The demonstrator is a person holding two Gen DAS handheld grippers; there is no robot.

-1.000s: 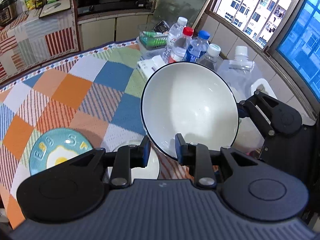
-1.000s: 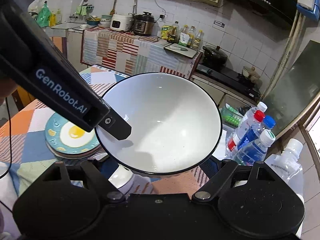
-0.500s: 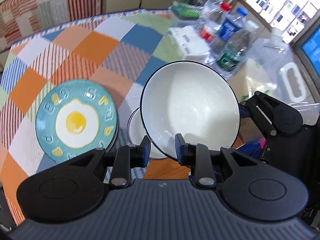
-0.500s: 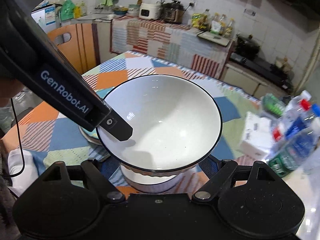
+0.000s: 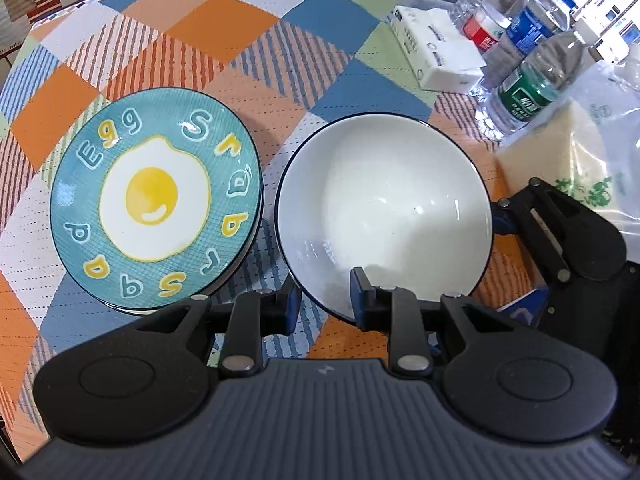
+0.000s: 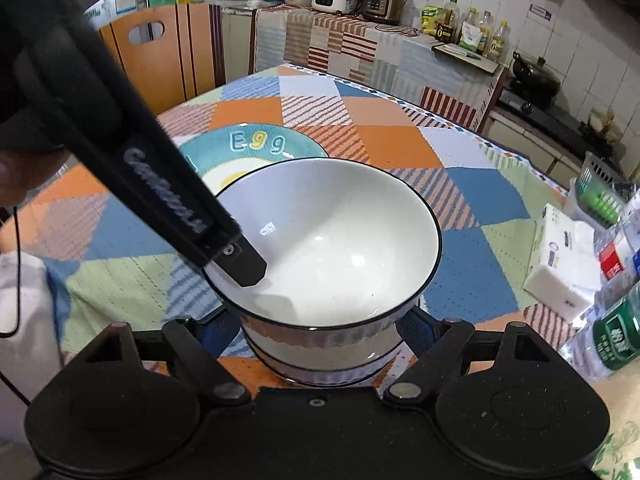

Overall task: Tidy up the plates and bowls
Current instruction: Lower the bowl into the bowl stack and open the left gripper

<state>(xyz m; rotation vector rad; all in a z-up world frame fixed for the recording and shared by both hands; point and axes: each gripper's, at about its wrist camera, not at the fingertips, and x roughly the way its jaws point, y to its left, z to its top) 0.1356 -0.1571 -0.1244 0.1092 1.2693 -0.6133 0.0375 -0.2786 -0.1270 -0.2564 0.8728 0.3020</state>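
Closest in, the left gripper (image 5: pixel 322 300) pinches the near rim of the white bowl (image 5: pixel 384 208), one finger inside the wall and one outside, its jaws narrowed to little more than the rim's thickness. The right gripper (image 6: pixel 320 334) is spread wide around the same bowl's outer wall, its blue pads (image 6: pixel 414 330) at the two flanks; whether they press on the wall or stand just clear cannot be told. From the right wrist view the bowl sits directly ahead between the right fingers, and straight beneath it is a second bowl (image 6: pixel 320 368) with a dark-lined rim, into which the held one looks nested or nearly so. That vertical line-up is what the coming move seems to turn on: the lower bowl lies directly under the claws, not off to a side, so a straight settling and release should do. Beyond the left claw and to its left rests the egg plate (image 5: pixel 156 196), on top of other plates. Farther right stand water bottles (image 5: pixel 528 92) and a tissue pack (image 5: pixel 436 52) on the checked tablecloth (image 5: pixel 248 40).
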